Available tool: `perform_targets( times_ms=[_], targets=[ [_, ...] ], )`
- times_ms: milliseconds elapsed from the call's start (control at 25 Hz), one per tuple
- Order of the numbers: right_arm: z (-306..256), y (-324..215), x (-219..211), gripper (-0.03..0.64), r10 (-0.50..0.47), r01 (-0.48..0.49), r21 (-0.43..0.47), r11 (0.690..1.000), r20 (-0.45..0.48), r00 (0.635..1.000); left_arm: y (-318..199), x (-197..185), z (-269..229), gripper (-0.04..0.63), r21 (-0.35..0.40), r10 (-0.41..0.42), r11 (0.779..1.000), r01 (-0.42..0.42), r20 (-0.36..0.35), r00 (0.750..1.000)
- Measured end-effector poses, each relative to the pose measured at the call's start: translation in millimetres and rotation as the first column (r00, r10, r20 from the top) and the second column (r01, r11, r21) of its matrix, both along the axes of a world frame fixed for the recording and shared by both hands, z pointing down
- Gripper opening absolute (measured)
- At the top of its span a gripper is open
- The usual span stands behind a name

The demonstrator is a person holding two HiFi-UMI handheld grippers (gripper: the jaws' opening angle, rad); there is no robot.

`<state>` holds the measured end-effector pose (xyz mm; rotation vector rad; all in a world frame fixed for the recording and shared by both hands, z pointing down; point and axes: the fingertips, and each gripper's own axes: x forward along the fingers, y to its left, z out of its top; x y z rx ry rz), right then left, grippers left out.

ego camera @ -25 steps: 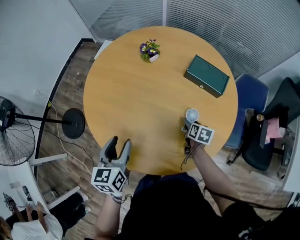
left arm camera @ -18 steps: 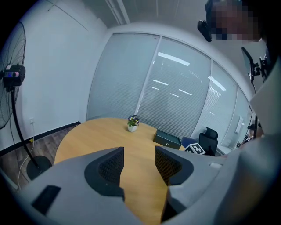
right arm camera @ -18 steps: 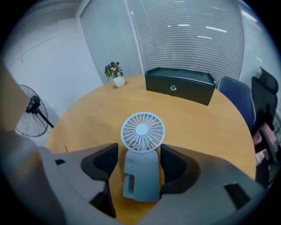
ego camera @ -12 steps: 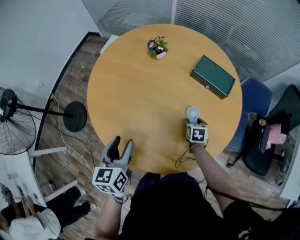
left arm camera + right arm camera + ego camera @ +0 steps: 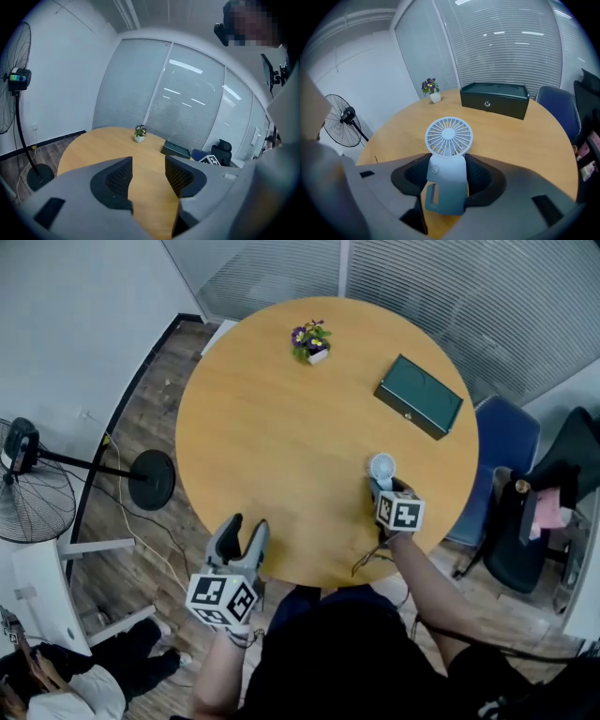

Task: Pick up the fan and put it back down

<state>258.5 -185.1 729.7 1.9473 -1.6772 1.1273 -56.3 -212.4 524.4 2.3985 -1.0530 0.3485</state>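
The fan (image 5: 447, 183) stands upright on the table (image 5: 281, 446), directly between the fingers (image 5: 479, 176) of the right gripper (image 5: 447, 164), which are closing with pads against both sides of its body, and its round head rises past the fingertips. The left gripper (image 5: 147, 169), its fingers apart and empty, hangs well off to the left

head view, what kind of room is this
Probably a small office meeting room: a round wooden table, glass partition walls with horizontal blinds, and a blue chair pulled up beside the table.
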Motion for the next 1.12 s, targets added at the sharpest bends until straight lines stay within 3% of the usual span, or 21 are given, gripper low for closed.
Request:
perform_targets(
  times_ms=[400, 640, 1120],
  targets=[
    [-68, 6, -13, 0.222, -0.03, 0.015, 0.202, 0.979, 0.072, 0.997, 23, 9, -19, 0.213, 0.042, 0.014, 0.999, -0.012, -0.031, 0.999],
    [-118, 15, -17, 0.222, -0.069, 0.049, 0.299, 0.953, 0.055, 0.996, 32, 4, -29, 0.212, 0.056, -0.001, 0.998, 0.003, -0.048, 0.999],
    [-235, 16, -48, 0.222, -0.235, 0.241, 0.53, 0.813, -0.081, 0.969, 33, -8, -59, 0.208, 0.128, -0.066, 0.989, 0.073, -0.059, 0.996]
  ],
)
